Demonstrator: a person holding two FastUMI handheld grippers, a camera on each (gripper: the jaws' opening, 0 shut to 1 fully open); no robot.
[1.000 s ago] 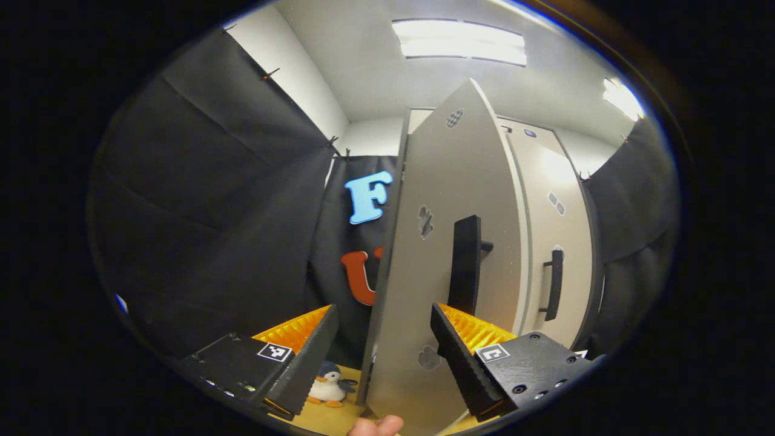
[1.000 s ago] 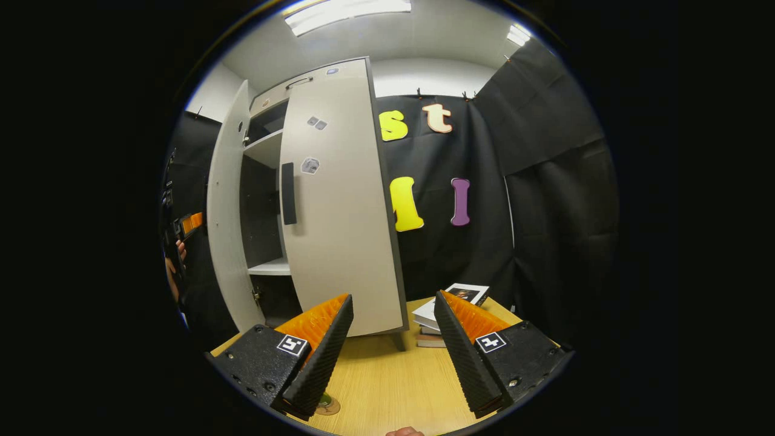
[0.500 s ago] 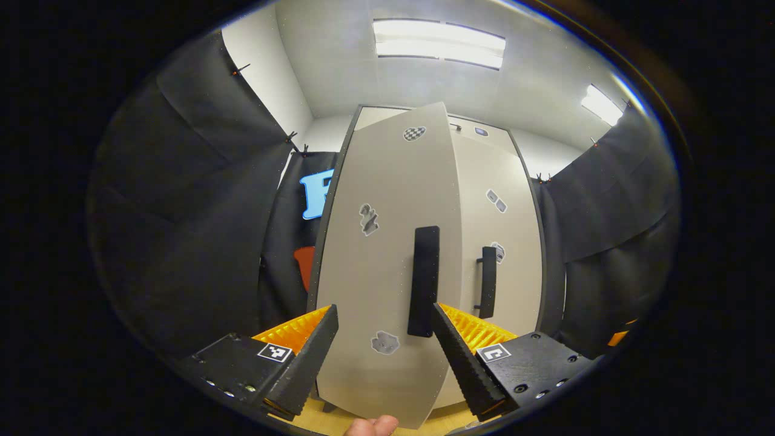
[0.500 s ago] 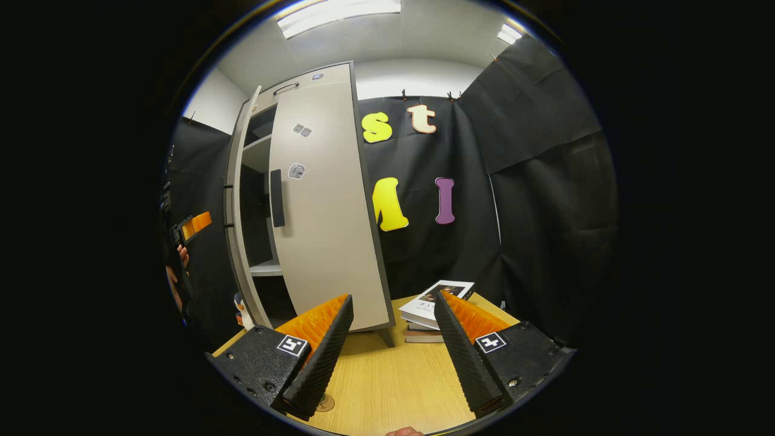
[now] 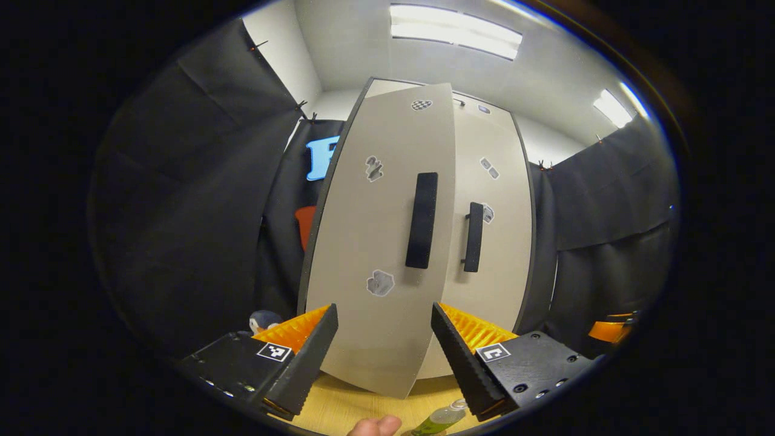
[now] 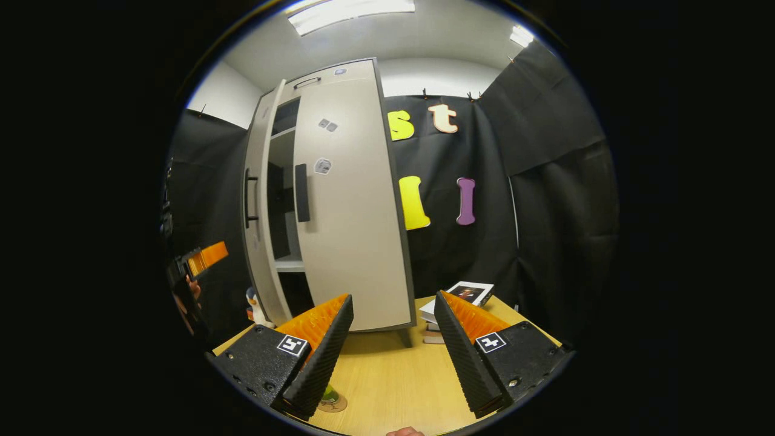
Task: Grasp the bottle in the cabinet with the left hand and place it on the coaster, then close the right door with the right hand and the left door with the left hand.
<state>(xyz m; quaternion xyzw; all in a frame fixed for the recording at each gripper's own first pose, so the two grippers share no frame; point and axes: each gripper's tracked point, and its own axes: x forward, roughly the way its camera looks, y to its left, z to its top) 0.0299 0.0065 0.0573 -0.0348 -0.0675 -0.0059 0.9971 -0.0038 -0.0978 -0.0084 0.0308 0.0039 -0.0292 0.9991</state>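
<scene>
The grey cabinet's right door [image 6: 351, 200] is closed. Its left door [image 5: 381, 242] stands ajar, with a black handle [image 5: 422, 220] facing my left gripper [image 5: 382, 339]. That gripper is open with nothing in it and points at the door's lower part. In the right gripper view the left gripper [image 6: 203, 260] sits a short way left of the left door [image 6: 257, 206]. The green bottle [image 6: 330, 396] stands on a round coaster [image 6: 333, 406] by my left finger, and the bottle [image 5: 442, 418] lies low in the left gripper view. My right gripper [image 6: 393, 339] is open and empty above the wooden table [image 6: 387, 375].
A toy penguin [image 6: 254, 303] stands on the table by the cabinet's left corner. A stack of books [image 6: 460, 297] lies to the right of the cabinet. Black cloth walls close in on both sides. A fingertip [image 5: 375, 426] shows at the bottom edge.
The left door has swung from edge-on to nearly closed, narrowing the gap onto the shelves. The left gripper followed it round. The right gripper shifted only slightly.
</scene>
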